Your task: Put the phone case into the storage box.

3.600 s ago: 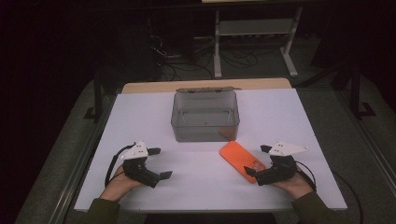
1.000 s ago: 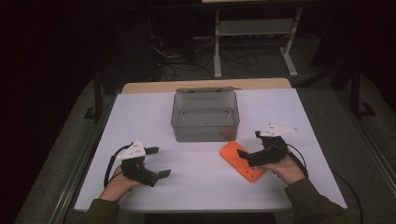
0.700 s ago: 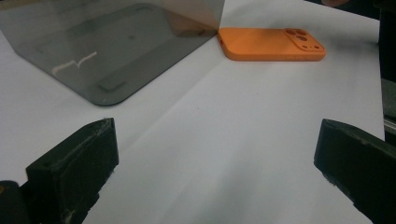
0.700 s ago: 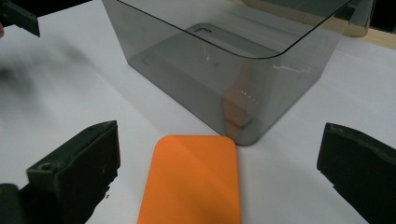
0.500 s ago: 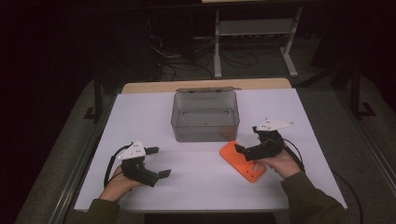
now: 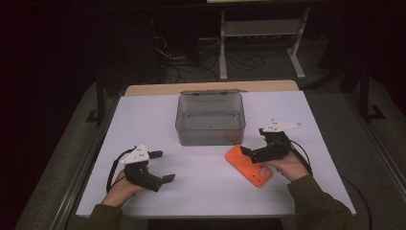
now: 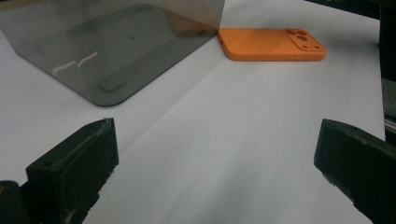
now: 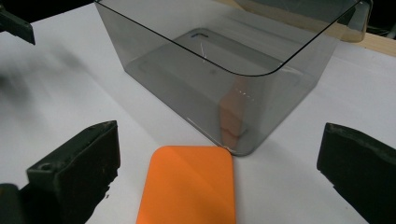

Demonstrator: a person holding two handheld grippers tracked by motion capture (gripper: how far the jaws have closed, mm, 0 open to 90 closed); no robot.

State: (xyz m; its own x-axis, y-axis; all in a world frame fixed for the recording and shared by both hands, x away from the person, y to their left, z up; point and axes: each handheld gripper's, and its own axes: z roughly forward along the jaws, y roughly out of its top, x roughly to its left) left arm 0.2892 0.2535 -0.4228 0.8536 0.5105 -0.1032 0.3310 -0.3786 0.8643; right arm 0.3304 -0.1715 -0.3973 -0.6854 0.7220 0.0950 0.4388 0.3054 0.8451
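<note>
An orange phone case (image 6: 250, 166) lies flat on the white table (image 6: 206, 191), its far end at the front right corner of a clear grey box (image 6: 210, 120). My right gripper (image 6: 253, 142) hovers open over that far end. In the right gripper view the orange case (image 8: 187, 186) lies between and below the two wide-apart jaws of the right gripper (image 8: 219, 172), with the box (image 8: 224, 60) just beyond. My left gripper (image 6: 163, 166) rests open at the front left. In the left gripper view the case (image 7: 271, 44) and box (image 7: 112, 46) lie far ahead of the left gripper (image 7: 217, 163).
The box looks empty, with its lid hinged open at the back. A wooden strip (image 6: 210, 88) edges the table's far side. A metal stand (image 6: 261, 28) and cables are on the dark floor beyond. A jaw of the left gripper (image 8: 16, 25) shows at the right gripper view's top left.
My right gripper has moved left and forward from beside the orange case to above its far end, close to the box. The left gripper and the case have stayed put.
</note>
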